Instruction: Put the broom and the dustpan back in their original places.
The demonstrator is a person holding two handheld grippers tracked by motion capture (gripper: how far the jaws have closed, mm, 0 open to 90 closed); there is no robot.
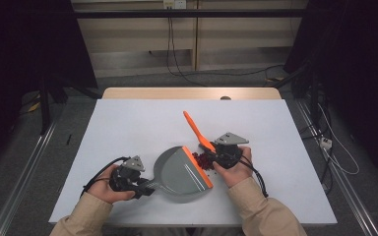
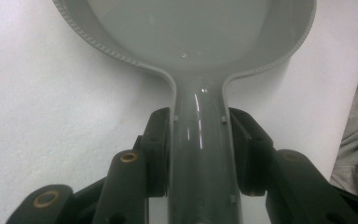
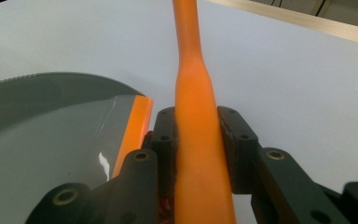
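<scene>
The white table carries everything, and the grey dustpan lies on it near the person's edge, toward the middle; it serves as the landmark here. The pan looks like light, stiff moulded plastic with a glossy, somewhat slippery surface, so its narrow handle is the sensible place to take hold. The left gripper does just that, at the dustpan's left end: in the left gripper view its jaws are closed on the handle from both sides, the pads pressed flat against it. The pan's mouth ends in an orange lip on the side away from that gripper.

Just beyond the lip stands the orange brush, its long handle slanting up and away from the dustpan. It also seems light and rigid, smooth enough to twist in a loose grip, so a firm hold low on the thick part of the handle suits it. The right gripper is clamped there, the jaws tight on either side of the handle in the right gripper view.

Smallest is a little heap of dark red bits, loose and easily scattered, lying just beside the lip, between it and the right gripper.
</scene>
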